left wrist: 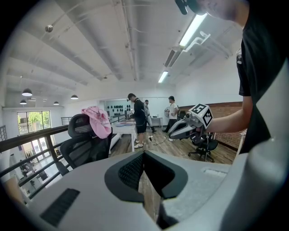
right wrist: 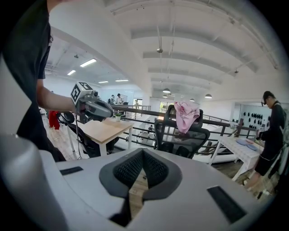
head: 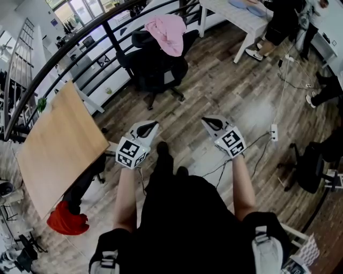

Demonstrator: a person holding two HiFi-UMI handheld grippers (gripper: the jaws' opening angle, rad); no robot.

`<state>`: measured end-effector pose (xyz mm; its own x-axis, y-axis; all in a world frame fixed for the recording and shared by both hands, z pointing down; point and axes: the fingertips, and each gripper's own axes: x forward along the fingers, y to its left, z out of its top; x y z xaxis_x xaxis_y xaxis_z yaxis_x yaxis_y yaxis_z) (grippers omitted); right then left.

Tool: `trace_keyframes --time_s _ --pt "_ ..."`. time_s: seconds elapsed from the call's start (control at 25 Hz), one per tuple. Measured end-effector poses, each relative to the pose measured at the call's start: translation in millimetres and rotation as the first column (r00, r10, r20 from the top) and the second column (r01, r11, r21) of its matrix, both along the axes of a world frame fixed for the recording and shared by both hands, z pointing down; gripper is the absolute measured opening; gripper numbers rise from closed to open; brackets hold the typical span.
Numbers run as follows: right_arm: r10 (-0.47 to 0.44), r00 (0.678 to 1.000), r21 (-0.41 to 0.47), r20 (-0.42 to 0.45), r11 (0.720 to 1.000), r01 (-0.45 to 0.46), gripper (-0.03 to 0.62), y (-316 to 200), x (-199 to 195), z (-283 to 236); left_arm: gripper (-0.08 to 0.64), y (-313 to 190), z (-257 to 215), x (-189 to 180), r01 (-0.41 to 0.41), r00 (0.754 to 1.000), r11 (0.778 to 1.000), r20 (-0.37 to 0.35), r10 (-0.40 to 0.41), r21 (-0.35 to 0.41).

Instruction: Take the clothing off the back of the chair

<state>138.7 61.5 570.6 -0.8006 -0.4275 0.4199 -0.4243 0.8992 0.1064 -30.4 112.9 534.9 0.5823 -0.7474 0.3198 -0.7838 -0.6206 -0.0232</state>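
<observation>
Well, the soft pink piece of clothing [head: 167, 33] was draped over the top of the black office chair [head: 155, 69], and it hung down from the chair's high back. Nothing was touching it. The chair stood close to the black metal railing [head: 64, 51], with the light wooden table [head: 59, 144] off to one side and the white table [head: 236, 16] off to the other.

You were well apart from the chair. Your left gripper [head: 151, 127] and your right gripper [head: 210, 123] were held out in front of you, side by side, over the brown wooden floor [head: 225, 91]. Both pointed toward the chair. The jaws of the left one were pressed together with nothing in them. The jaws of the right one were pressed together too, and they held nothing.

So it looked like you were at the very first step, which was getting to the chair. No part of the taking-off had been done.

The next move, I think, called for you to walk closer until the clothing was within reach. Then you would have needed to open the jaws of one gripper wide and close them on a thick fold near the top. After that, the clothing would have needed a lift straight up, high enough to clear the chair's back so it did not catch.
</observation>
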Motion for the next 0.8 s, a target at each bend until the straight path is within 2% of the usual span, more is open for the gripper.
trace_keyframes --time_s 0.44,0.8 --pt "0.026 1.000 -0.032 0.007 0.999 -0.026 -0.002 -35 -25 12 0.003 -42 2 -32 0.009 1.000 1.000 -0.003 -0.009 0.004" --pt "0.067 0.998 -0.047 -0.006 0.997 -0.067 -0.002 -84 -43 28 0.003 -100 15 -54 -0.026 1.000 1.000 -0.015 0.025 -0.014"
